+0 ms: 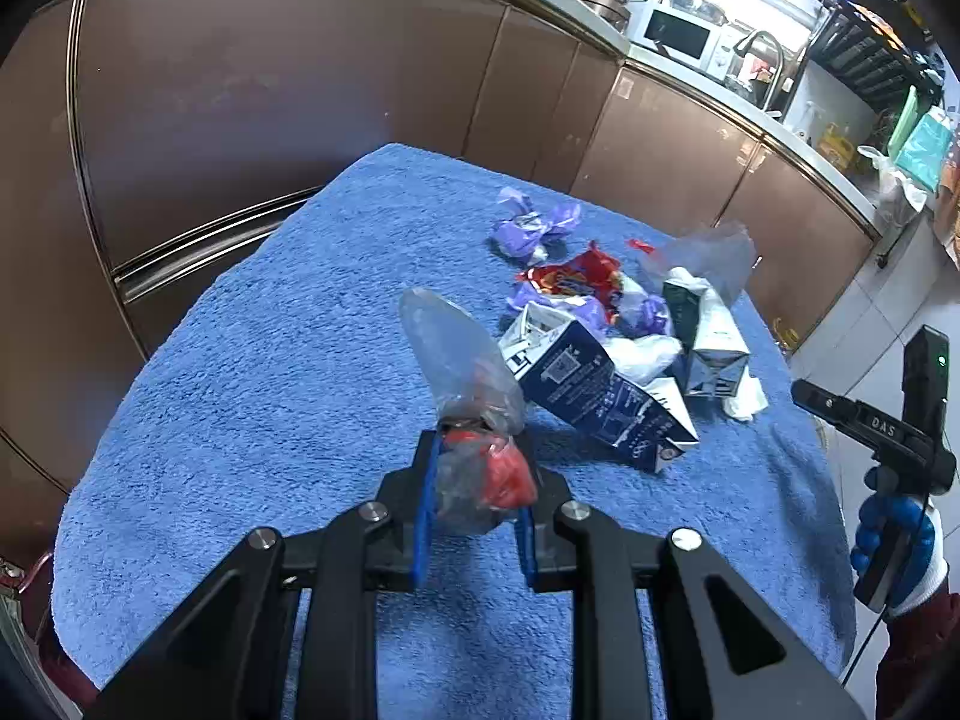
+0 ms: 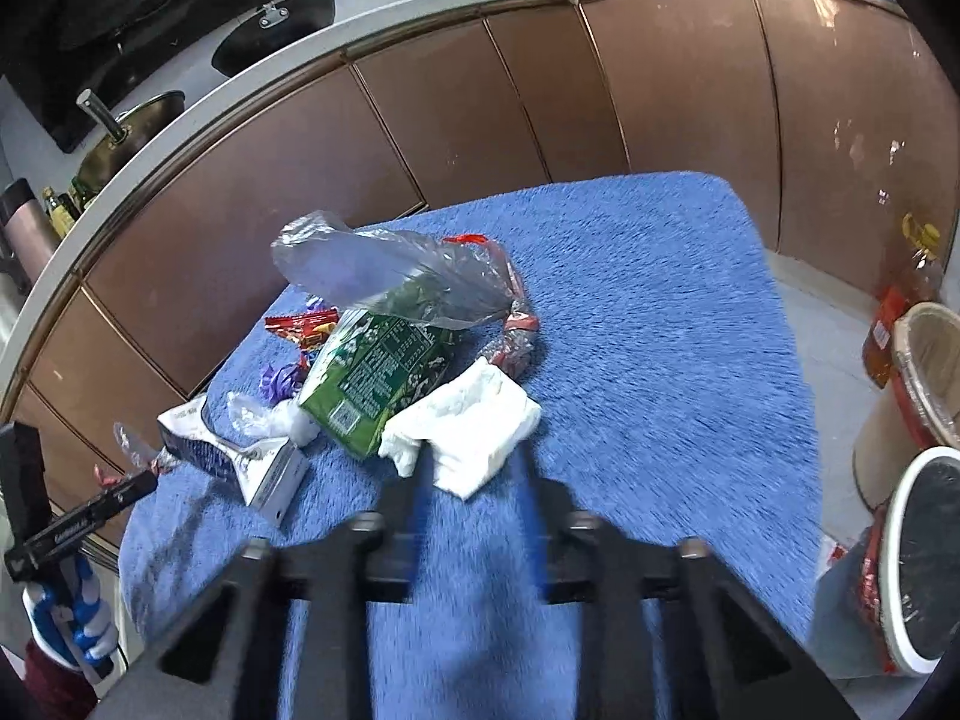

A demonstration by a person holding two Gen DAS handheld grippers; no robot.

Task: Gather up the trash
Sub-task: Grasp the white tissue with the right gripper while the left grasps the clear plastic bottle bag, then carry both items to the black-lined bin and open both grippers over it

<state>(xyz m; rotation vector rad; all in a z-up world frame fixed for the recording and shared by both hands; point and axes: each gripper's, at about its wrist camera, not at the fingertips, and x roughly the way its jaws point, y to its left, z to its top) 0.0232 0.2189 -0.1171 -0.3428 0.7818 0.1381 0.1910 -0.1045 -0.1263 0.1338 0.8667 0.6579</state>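
A pile of trash lies on a blue towel-covered table: a navy milk carton, a red snack wrapper, purple wrappers, a dark green carton and white tissue. My left gripper is shut on a clear plastic bag with red inside, held above the towel. In the right wrist view my right gripper is open, its blurred fingers around a white tissue beside the green carton and a clear plastic bag.
Brown cabinet fronts run behind the table. A white-rimmed bin with a dark liner and a paper tub stand on the floor to the right. The towel's right half holds nothing.
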